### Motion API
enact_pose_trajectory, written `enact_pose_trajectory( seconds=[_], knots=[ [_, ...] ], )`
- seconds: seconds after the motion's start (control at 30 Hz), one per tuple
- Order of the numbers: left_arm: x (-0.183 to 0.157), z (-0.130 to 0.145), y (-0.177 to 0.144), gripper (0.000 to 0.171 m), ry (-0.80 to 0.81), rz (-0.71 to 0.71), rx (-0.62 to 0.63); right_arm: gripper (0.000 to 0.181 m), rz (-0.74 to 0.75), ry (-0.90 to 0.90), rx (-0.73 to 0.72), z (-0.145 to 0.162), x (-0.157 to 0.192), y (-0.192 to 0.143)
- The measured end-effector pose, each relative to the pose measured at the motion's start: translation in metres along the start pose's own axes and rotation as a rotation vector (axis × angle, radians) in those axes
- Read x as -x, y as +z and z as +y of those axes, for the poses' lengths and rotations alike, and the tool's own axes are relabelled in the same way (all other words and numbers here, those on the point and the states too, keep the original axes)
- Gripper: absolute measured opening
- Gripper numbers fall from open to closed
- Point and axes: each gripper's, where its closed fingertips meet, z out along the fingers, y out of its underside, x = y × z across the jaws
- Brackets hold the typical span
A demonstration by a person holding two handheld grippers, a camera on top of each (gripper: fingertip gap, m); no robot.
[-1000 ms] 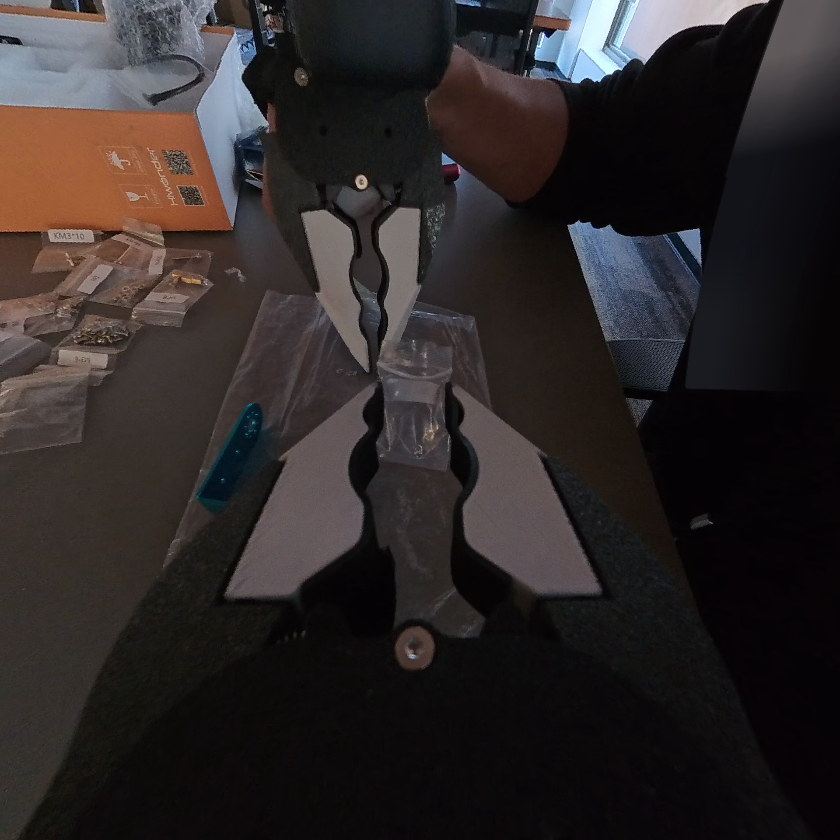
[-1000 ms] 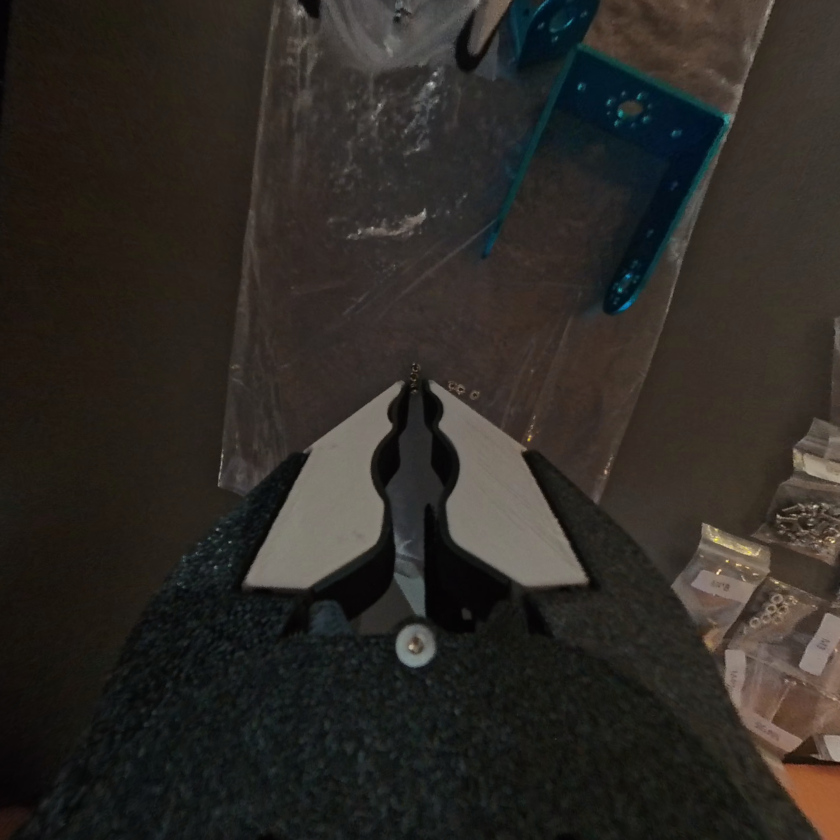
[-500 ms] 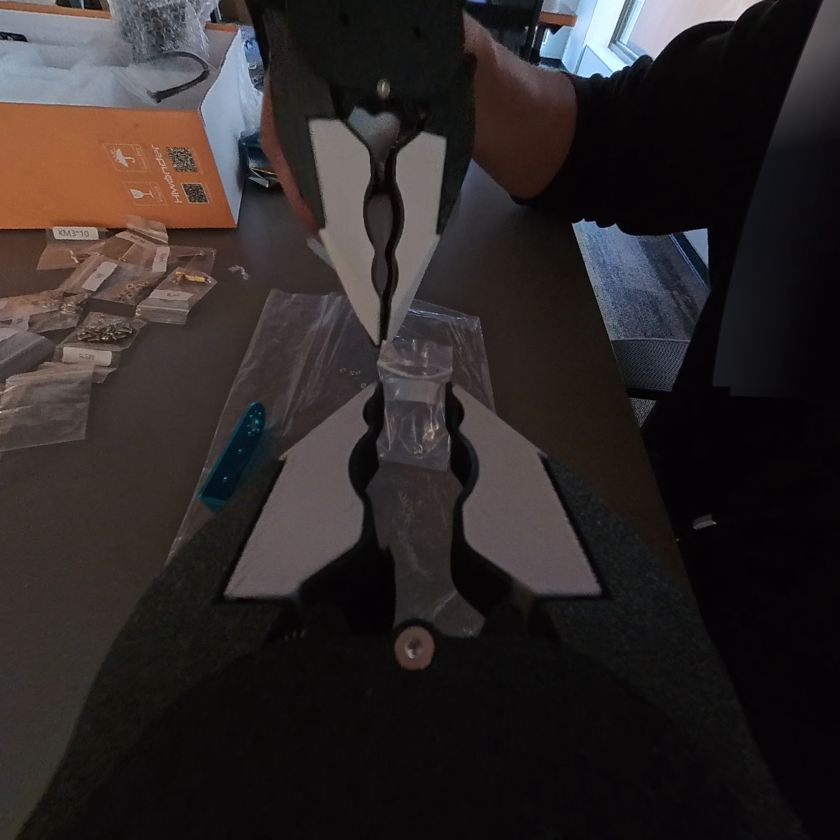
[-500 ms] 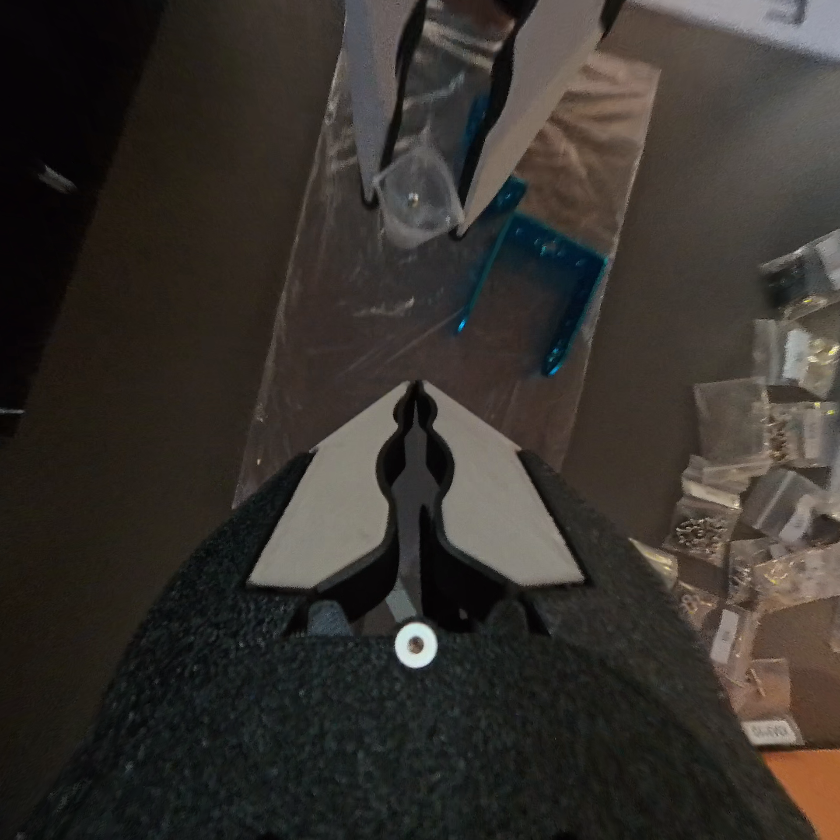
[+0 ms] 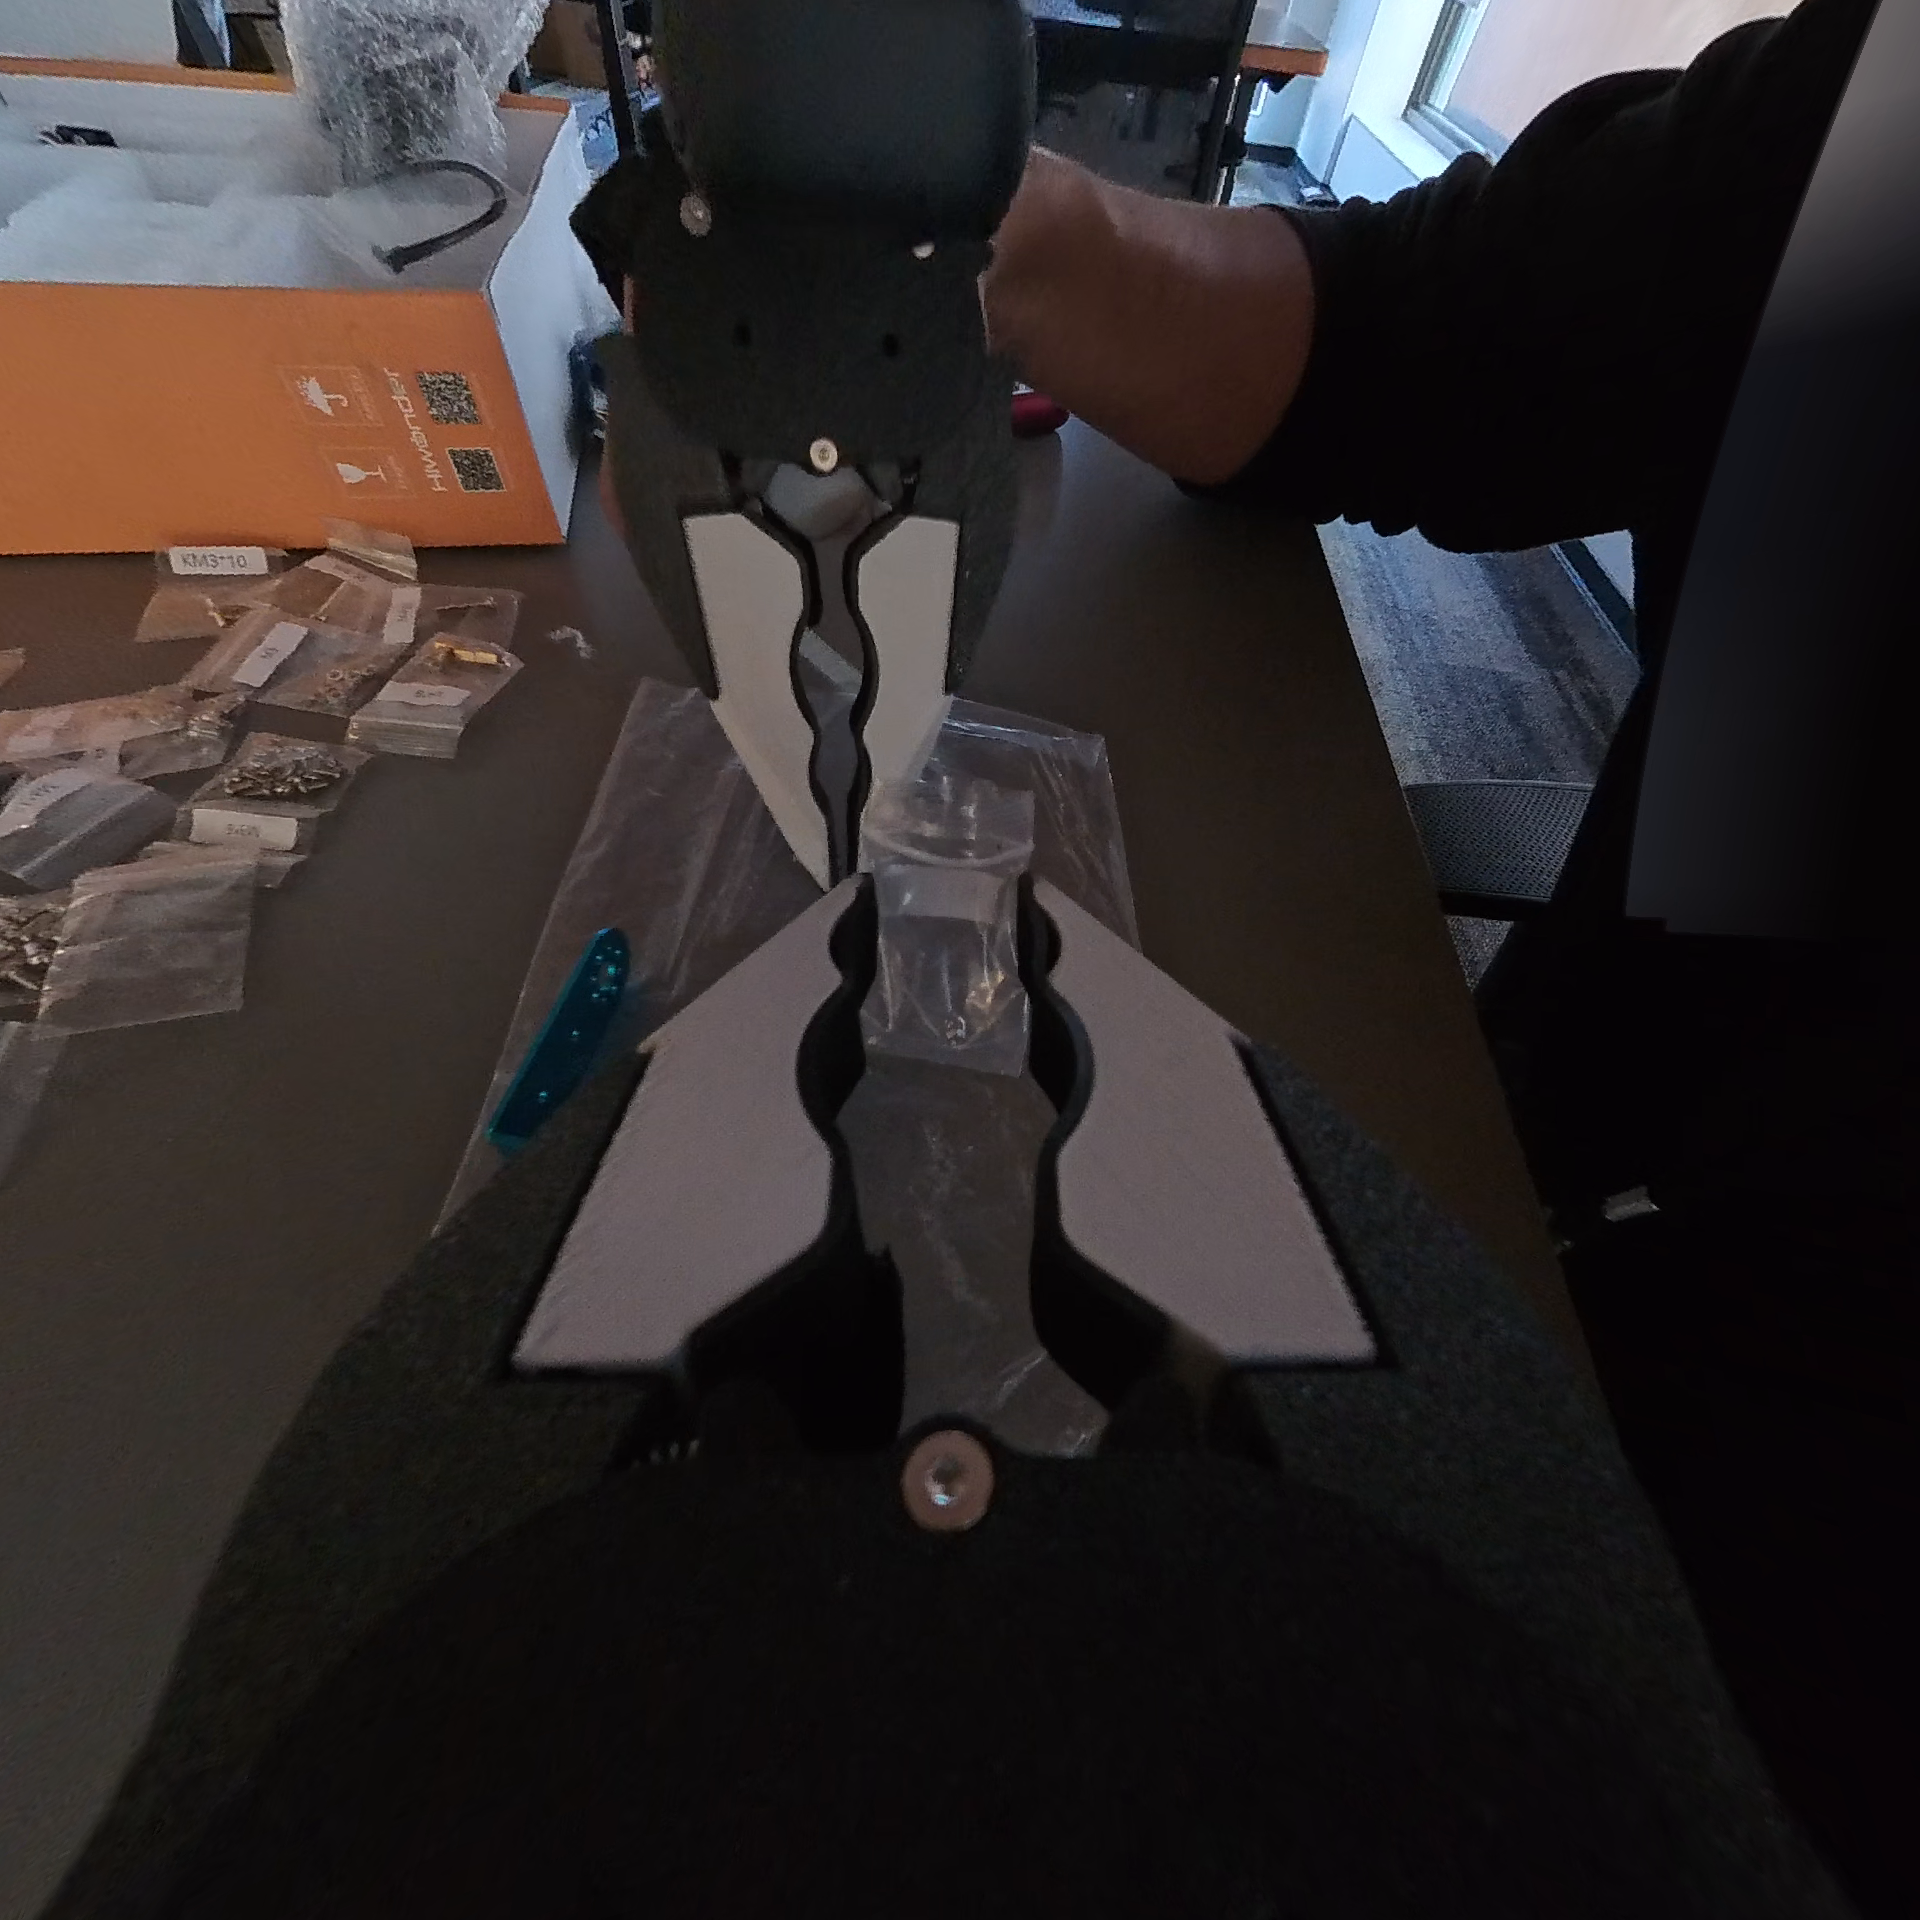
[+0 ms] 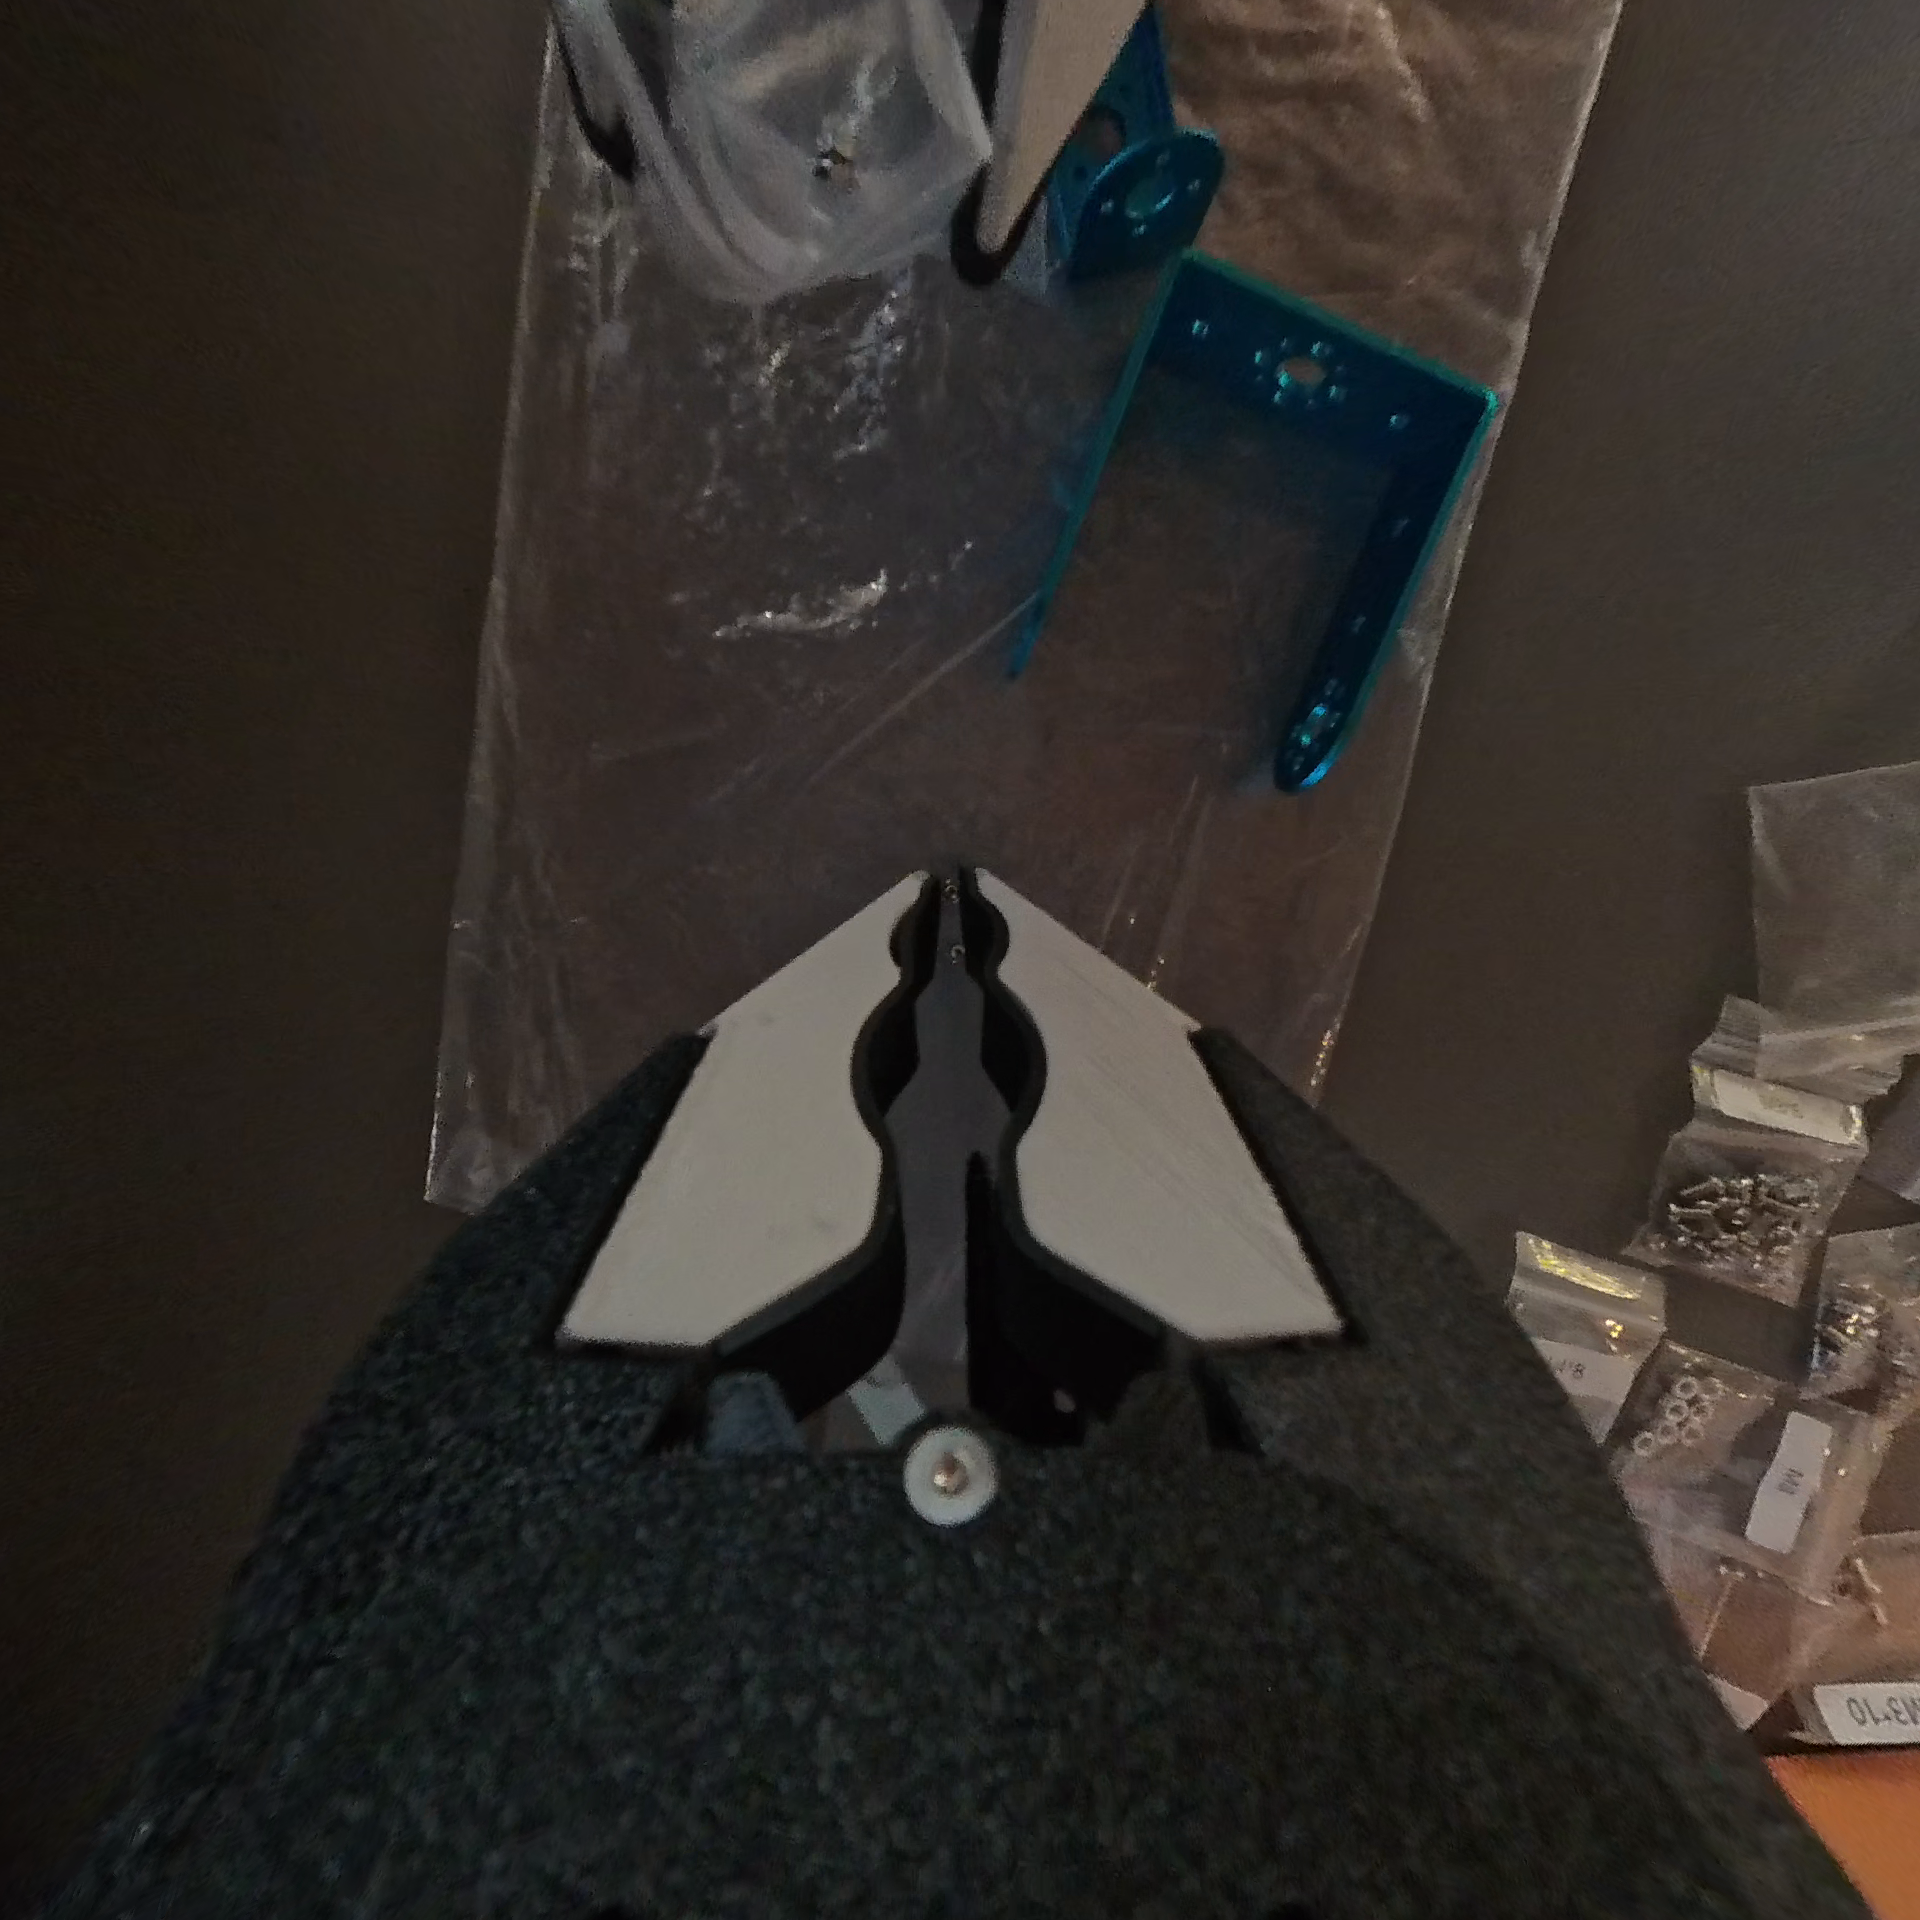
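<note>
My left gripper [image 5: 943, 885] is shut on a small clear bag [image 5: 951, 966] with a few tiny screws in it, held just above the table. It also shows at the top of the right wrist view [image 6: 800, 156]. My right gripper [image 6: 954, 878] points down at a large flat clear bag [image 6: 779, 675] with its jaws closed to a thin slit. Tiny metal specks show in that slit. In the left wrist view its tips [image 5: 842, 868] stand just left of the small bag. A blue U-shaped bracket [image 6: 1351, 499] lies on the large bag.
An orange and white box [image 5: 239, 416] stands at the back left. Several small bags of hardware [image 5: 208, 727] lie left of the large bag and show in the right wrist view [image 6: 1766, 1299]. A person's sleeved arm [image 5: 1455, 312] reaches in from the right, where the table edge [image 5: 1382, 831] runs. The gap from one gripper's tips to the other's is roughly 10 cm.
The right gripper lifted and drew back from the large bag half a second ago, then came down again to about the same spot. The left gripper held still with the small bag.
</note>
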Motion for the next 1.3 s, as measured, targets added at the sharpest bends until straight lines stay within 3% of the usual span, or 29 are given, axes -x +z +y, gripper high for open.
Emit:
enact_pose_trajectory(
  seconds=[0.47, 0.8, 0.93, 1.07, 1.3],
  knots=[
    [0.001, 0.002, 0.001, 0.026, -0.007, 0.001, 0.007, 0.001, -0.056, 0.040, -0.064, 0.001, -0.001, 0.001],
    [0.000, 0.006, 0.004, 0.026, -0.003, 0.004, 0.023, 0.000, 0.052, -0.011, -0.251, -0.039, -0.006, -0.051],
    [-0.001, 0.006, 0.004, 0.026, 0.000, 0.006, 0.024, 0.006, 0.027, -0.002, -0.023, -0.003, -0.001, -0.028],
    [-0.001, 0.004, 0.003, 0.026, 0.001, 0.003, 0.020, 0.007, -0.059, -0.028, 0.018, 0.001, 0.017, -0.014],
    [-0.002, 0.005, 0.004, 0.026, 0.001, 0.009, 0.023, 0.006, -0.028, -0.033, 0.085, 0.008, 0.013, -0.001]
  ],
)
